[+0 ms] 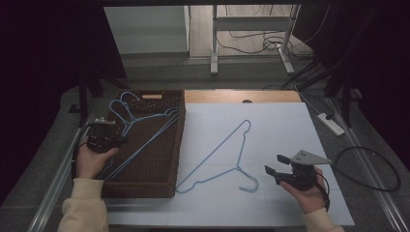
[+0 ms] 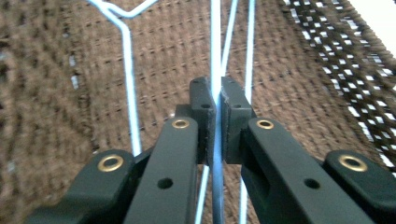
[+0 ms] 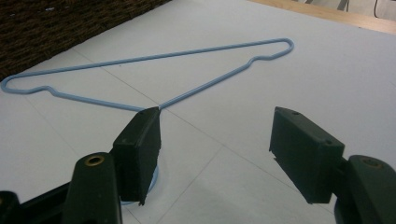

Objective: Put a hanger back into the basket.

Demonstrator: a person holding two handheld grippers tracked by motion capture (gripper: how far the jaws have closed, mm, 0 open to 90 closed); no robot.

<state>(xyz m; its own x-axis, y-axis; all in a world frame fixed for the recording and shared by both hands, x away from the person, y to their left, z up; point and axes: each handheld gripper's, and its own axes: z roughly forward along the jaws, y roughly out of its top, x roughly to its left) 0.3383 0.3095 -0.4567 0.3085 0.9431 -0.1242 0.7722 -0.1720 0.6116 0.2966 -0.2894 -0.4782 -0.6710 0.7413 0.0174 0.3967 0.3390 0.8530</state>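
Wire hanger (image 2: 216, 56) in the basket (image 1: 145, 186) at the desk's left edge, pinched by my closed left gripper (image 2: 215, 100) on its straight bar; light, springy, slippery. My right gripper (image 3: 215, 140) hovers wide open, empty.

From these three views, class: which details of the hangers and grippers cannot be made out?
- Hanger on the sheet: its hook sits behind the right gripper in the right gripper view.
- Hangers in the basket: their number is unclear in the high view, where the wires overlap.
- Left gripper: clamped wire blurred in the left gripper view.
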